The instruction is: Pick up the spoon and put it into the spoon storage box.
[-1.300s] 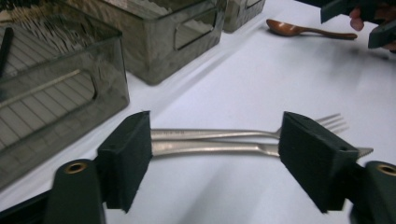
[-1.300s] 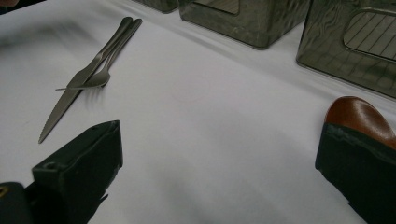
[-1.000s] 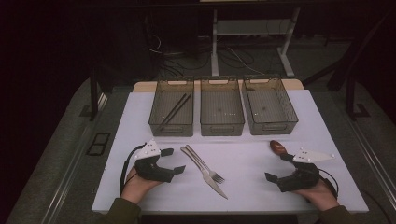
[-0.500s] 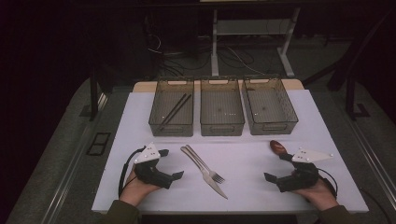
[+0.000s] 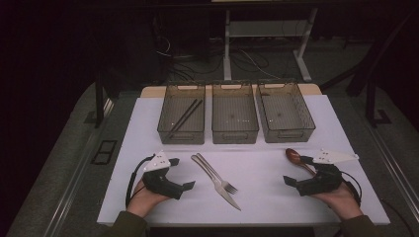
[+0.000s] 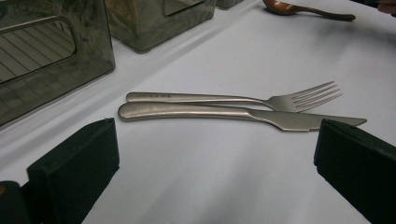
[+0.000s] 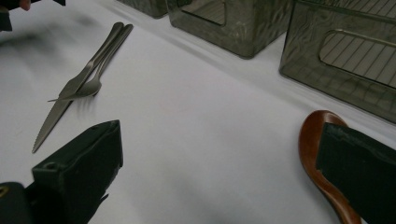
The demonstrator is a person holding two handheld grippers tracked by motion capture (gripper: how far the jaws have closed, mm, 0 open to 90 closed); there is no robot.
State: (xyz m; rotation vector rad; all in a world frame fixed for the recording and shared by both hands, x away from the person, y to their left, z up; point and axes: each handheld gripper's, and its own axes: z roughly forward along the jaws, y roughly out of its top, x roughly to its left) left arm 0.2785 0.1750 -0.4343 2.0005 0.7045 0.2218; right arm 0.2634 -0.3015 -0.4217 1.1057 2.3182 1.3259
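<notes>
Sorting barely begun: pair of dark chopsticks [image 5: 184, 117] lying in the leftmost smoky translucent plastic bin [image 5: 181, 134]; steel fork [image 6: 243, 98], steel knife [image 6: 233, 115] and brown wooden spoon [image 5: 295, 158] on the white desk [image 5: 267, 173], unsorted. Left gripper [image 5: 184, 187] jaws spread wide, just opened, nothing between, aimed at fork and knife. Right gripper [image 5: 291, 180] jaws apart, empty, beside the spoon.

A lab-like recording setup; a white-covered table [image 5: 148, 197] in a dark room, floor cables [image 5: 247, 59] and desk legs [image 5: 227, 44] behind.
</notes>
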